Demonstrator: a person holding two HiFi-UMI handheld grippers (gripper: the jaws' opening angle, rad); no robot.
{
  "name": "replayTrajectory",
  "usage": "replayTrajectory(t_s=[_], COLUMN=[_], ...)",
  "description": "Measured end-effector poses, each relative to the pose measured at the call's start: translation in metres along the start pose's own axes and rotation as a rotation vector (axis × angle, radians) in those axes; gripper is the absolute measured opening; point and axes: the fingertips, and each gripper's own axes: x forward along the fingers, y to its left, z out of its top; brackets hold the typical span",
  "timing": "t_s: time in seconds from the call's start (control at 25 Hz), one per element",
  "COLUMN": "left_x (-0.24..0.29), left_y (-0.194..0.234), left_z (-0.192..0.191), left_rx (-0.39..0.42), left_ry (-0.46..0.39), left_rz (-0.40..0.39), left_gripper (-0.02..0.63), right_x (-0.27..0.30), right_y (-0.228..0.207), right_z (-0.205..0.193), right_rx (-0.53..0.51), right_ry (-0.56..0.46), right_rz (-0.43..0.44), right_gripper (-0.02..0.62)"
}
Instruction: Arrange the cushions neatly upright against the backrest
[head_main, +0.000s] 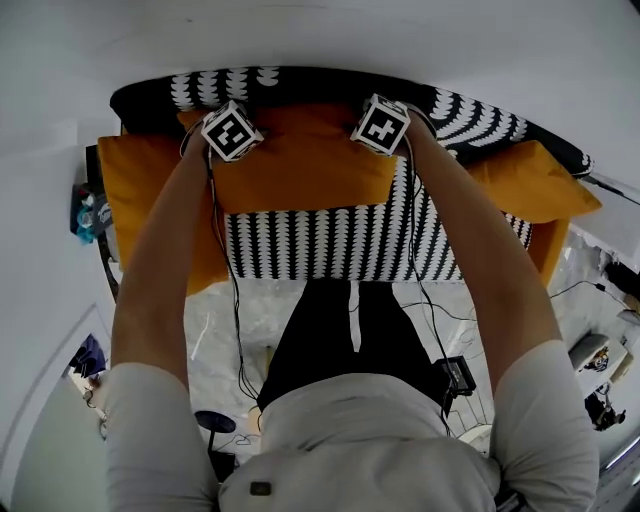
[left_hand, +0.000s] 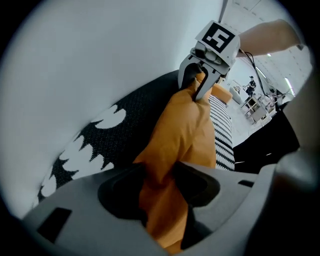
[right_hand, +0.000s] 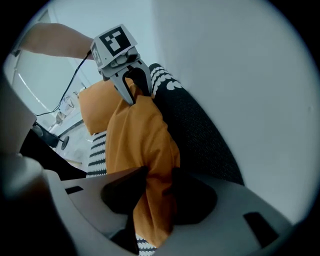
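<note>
White wall backs a sofa whose black-and-white patterned backrest runs along the far side. One orange cushion lies at the left end, another at the right end. The middle cushion hangs upright over the seat, close in front of the backrest. The left gripper and right gripper each pinch a fold of its top edge. This appears to be the placing step; next it likely needs settling back against the backrest before release.
</note>
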Motion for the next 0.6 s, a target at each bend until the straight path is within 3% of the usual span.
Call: replayTrajectory(t_s=[0.28, 0.6], left_x=[0.004, -0.029], left_y=[-0.012, -0.044], left_z=[-0.002, 0.005], left_rx=[0.041, 0.086], left_ry=[-0.009, -0.016], left_rz=[0.012, 0.008], left_gripper=[0.070, 0.035], right_x=[-0.001, -0.040], right_y=[0.014, 0.036], right_z=[-0.004, -0.010], right_rx=[-0.059, -0.083], right_ry=[-0.019, -0.068], right_rz=[-0.055, -0.099], right_gripper=[0.069, 0.051])
